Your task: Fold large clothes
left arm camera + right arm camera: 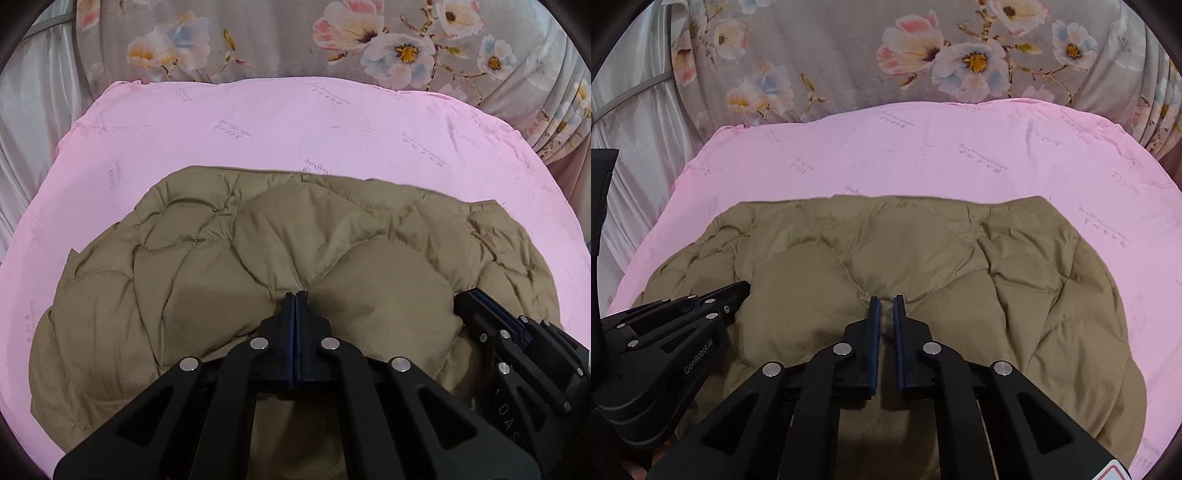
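While the quilted khaki jacket (280, 258) is lying spread across the pink sheet (258, 122), its near portion is bunching up into puffy folds right under both grippers. Its far hem is running roughly straight across the sheet, well short of the sheet's far edge.

The left gripper (296, 295) is sitting with its jaws clenched flat together, tips pressing into a stitched seam where two padded panels meet; a pinch of khaki fabric appears caught at the very tip (hard to confirm, as the pads are hiding it). The right gripper (887, 299) is holding its jaws nearly closed, with only a narrow slit between the blue pads (874, 332), and jacket fabric is showing in that slit at the tips, so it is gripping a thin fold of the jacket. The two grippers are working just beside each other.

Beyond the pink sheet, a grey floral fabric (277, 40) is rising as a backdrop, and a pale satin curtain (33, 103) is hanging at the left.
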`<state>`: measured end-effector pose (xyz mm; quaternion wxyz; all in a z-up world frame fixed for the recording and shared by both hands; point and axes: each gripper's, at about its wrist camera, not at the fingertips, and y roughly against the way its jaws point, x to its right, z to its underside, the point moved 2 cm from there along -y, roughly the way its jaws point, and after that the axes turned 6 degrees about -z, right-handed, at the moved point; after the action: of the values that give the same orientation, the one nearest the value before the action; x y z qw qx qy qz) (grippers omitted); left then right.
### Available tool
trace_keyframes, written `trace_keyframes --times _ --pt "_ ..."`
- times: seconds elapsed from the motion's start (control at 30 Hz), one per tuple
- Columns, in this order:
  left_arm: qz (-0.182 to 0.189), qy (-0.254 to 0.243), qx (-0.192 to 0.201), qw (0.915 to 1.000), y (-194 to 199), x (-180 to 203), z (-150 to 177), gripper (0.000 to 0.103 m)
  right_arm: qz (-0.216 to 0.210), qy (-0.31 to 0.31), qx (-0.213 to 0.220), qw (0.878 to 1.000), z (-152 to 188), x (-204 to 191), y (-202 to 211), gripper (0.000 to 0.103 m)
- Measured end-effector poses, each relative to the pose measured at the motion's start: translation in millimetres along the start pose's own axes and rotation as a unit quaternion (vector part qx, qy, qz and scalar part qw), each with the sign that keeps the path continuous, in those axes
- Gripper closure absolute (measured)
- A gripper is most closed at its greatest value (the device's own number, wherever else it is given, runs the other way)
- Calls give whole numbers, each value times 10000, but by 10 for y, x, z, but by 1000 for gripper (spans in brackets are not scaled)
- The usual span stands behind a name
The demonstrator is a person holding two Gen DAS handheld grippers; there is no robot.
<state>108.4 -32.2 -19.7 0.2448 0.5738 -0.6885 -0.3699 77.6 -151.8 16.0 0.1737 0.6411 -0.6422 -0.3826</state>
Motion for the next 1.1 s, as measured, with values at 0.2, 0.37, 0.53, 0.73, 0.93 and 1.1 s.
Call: trace_keyframes --times 0.2,0.37,0.53,0.73,0.93,1.1 --pt "-196 -103 215 9995 -131 56 71 103 178 219 122 9995 73 -45 -166 99" --pt "-201 -56 309 9993 -187 53 109 103 125 185 238 9995 123 -10 -221 100" --pt "-222 -10 410 9989 -214 52 144 103 107 176 283 9994 146 -2 -245 100" --pt "-215 23 458 9987 -228 49 166 103 108 180 301 9993 145 -1 -245 100" --pt "-204 78 507 9985 -228 44 181 103 113 187 328 9992 157 9 -256 100" --pt "-212 96 527 9983 -227 41 183 103 119 184 345 9992 158 22 -269 101"
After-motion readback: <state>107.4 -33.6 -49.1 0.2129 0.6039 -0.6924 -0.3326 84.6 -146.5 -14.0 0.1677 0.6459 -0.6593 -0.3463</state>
